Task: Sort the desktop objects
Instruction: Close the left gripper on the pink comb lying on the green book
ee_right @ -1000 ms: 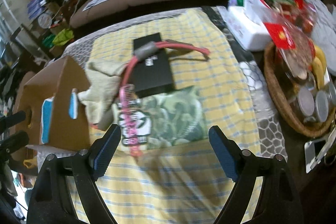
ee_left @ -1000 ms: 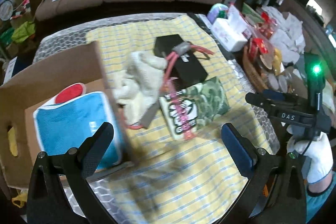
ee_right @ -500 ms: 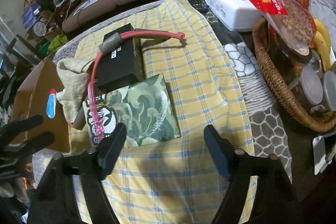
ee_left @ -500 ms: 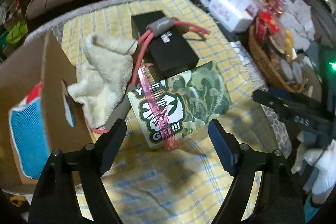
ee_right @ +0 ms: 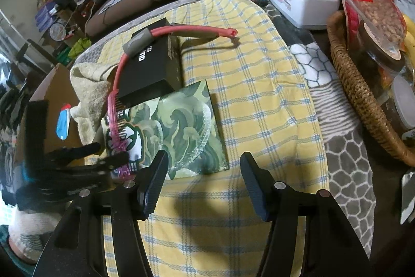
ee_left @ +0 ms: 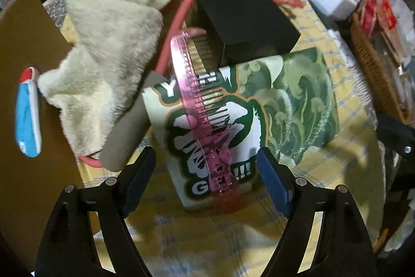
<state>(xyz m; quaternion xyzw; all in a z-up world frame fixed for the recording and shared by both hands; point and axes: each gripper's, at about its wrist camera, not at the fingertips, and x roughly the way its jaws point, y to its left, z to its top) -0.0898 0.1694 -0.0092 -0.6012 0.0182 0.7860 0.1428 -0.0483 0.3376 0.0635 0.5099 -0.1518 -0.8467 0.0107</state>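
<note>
We see the pink comb point(ee_left: 199, 118) lying lengthwise across the green patterned packet point(ee_left: 290, 105) on the yellow checked cloth point(ee_right: 259, 85). Its near end blurs into the packet's front edge, so we cannot tell whether it overhangs. The left gripper point(ee_left: 207, 181) straddles that end with its jaws apart, pads clear of the comb. The right gripper point(ee_right: 205, 186) hangs over bare cloth beside the packet, jaws closing with nothing between them. Behind, a black box point(ee_left: 246, 17) carries a red cord with grey handles point(ee_left: 179, 17), partly hidden under a cream towel point(ee_left: 103, 51). The cardboard box point(ee_left: 28, 95) at left is cut off; only 1 blue item point(ee_left: 27, 116) shows inside.
</note>
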